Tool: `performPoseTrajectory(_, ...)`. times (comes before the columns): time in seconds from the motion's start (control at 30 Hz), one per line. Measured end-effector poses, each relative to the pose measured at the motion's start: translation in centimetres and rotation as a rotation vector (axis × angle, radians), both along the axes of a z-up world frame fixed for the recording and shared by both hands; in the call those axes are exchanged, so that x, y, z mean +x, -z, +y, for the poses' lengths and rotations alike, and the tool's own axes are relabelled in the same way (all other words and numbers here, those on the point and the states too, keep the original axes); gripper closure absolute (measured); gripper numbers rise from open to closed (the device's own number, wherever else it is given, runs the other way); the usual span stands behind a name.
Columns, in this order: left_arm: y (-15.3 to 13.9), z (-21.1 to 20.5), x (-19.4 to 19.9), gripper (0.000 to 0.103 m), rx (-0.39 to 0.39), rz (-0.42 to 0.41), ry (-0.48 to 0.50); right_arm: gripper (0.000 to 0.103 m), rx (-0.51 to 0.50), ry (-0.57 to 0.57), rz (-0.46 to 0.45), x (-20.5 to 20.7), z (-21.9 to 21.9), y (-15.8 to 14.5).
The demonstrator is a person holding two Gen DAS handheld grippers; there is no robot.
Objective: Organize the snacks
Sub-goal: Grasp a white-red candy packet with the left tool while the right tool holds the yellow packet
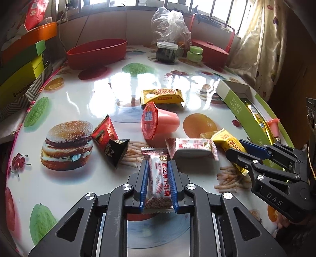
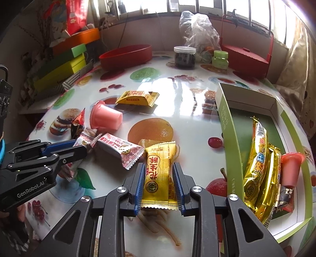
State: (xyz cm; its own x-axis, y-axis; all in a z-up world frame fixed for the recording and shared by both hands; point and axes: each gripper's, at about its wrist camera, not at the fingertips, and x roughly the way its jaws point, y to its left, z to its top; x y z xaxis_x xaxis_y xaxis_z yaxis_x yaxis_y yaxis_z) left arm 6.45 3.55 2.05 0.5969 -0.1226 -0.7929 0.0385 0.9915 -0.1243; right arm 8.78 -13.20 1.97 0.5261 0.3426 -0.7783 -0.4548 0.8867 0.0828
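light: bright daylight from the windows [image 1: 197,8] behind | glare: white patches on the glossy worktop [image 1: 122,87] | shadows: soft, short | blur: none, centre sharp | edges: fisheye bending, dark corners, blown-out curtain [image 2: 296,59]

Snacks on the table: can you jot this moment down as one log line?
left fingers: shut on white candy bar | right fingers: shut on yellow snack pack | green box: partly filled

A pink plastic jelly cup [image 1: 158,123] lies tipped on the fruit-printed table [image 1: 79,98], with a yellow foil snack packet [image 1: 162,95] behind it. The open green cardboard box [image 2: 231,128] sits at the right, holding a long gold foil packet [image 2: 254,158].
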Motion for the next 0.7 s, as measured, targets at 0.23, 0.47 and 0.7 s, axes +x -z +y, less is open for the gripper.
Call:
performPoseTrajectory(0.23, -0.59, 0.02, -0.18, 0.085, -0.003, -0.015, -0.001, 0.077, 0.015, 0.016, -0.014, -0.1, -0.46, -0.54)
performPoseTrajectory(0.47, -0.89, -0.01, -0.4, 0.085, -0.007, -0.027, 0.001, 0.077, 0.028, 0.018, -0.023, -0.28, -0.66, -0.81)
performPoseTrajectory(0.7, -0.26, 0.37, -0.57, 0.085, -0.001, -0.004, -0.013, 0.077, 0.027, 0.009, -0.012, -0.45, -0.56, -0.63)
